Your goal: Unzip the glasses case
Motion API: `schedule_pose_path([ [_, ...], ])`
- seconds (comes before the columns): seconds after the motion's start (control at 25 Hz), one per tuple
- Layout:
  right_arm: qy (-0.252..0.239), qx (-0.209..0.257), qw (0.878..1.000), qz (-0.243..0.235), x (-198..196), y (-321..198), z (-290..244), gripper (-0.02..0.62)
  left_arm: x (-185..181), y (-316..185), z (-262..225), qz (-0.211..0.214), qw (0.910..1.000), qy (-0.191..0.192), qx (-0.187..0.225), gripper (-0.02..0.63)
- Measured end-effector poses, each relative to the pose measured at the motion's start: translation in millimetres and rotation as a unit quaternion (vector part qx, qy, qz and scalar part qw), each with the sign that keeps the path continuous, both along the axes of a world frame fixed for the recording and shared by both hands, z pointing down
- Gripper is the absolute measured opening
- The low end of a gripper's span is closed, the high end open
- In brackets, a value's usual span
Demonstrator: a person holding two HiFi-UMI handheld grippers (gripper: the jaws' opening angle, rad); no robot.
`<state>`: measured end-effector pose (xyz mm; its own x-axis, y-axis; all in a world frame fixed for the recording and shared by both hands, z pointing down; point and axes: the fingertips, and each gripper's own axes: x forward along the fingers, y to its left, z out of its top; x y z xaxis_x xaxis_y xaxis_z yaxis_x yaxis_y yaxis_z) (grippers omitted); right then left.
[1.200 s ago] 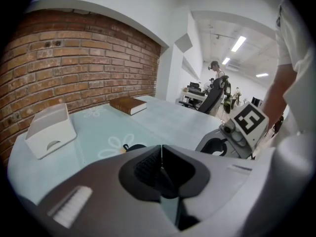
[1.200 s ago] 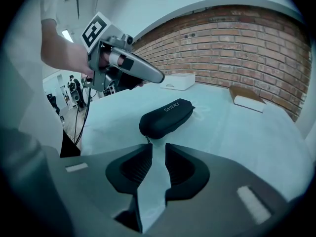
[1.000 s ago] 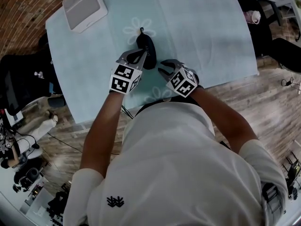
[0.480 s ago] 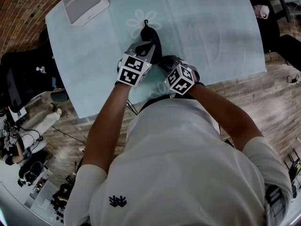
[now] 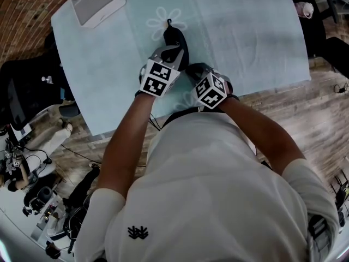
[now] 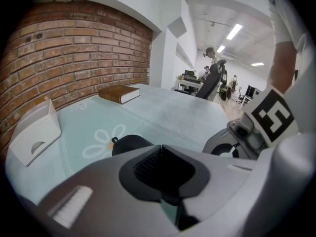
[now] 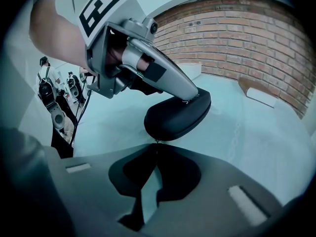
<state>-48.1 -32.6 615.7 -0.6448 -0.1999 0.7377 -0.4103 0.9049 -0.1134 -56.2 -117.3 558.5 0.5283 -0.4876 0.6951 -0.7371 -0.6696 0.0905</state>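
Observation:
The black glasses case [image 5: 177,40] lies on the pale blue tablecloth [image 5: 245,31], its small loop pointing away from me. My left gripper [image 5: 170,52] is shut, and its tips rest on top of the case [image 7: 173,116] near the far end. My right gripper [image 7: 157,146] is shut at the case's near end, pinching what looks like the thin zipper pull [image 7: 157,141]. In the left gripper view the shut left gripper [image 6: 160,149] stands over the case [image 6: 129,142], with the right gripper [image 6: 237,141] close by on the right.
A white box [image 5: 97,1] sits at the table's far left corner. A brown book [image 6: 118,94] lies at the far edge by the brick wall. The near table edge runs just under my wrists. Office chairs and people stand around the table.
My left gripper has moved from beside the case onto its top. The right gripper has stayed at the near end, edging closer to the case.

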Motion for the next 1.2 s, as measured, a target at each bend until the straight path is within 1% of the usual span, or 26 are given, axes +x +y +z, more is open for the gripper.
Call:
schedule_pose_path([
  [0.36, -0.005, -0.005, 1.0, -0.004, 9.4, 2.5, -0.5, 0.0, -8.0, -0.4, 11.1, 0.004, 0.9999, 0.001, 0.014, 0.054],
  [0.68, -0.011, 0.0, 1.0, -0.009, 12.5, 3.0, -5.7, 0.0, -8.1, -1.5, 7.7, -0.005, 0.9998, 0.018, 0.005, 0.054],
  [0.88, -0.014, 0.0, 1.0, -0.007, 14.9, 1.6, -7.5, 0.0, -5.1, -1.9, 6.4, -0.003, 0.9999, 0.013, 0.007, 0.054],
  [1.04, -0.014, 0.009, 1.0, -0.007, 20.7, -2.0, -9.6, 0.0, -4.0, -1.1, 6.5, 0.001, 0.9999, 0.008, 0.012, 0.054],
  [1.2, -0.012, 0.014, 1.0, -0.011, 24.1, -6.1, -12.8, 0.0, -5.2, -0.4, 5.9, -0.002, 0.9999, 0.012, 0.008, 0.054],
])
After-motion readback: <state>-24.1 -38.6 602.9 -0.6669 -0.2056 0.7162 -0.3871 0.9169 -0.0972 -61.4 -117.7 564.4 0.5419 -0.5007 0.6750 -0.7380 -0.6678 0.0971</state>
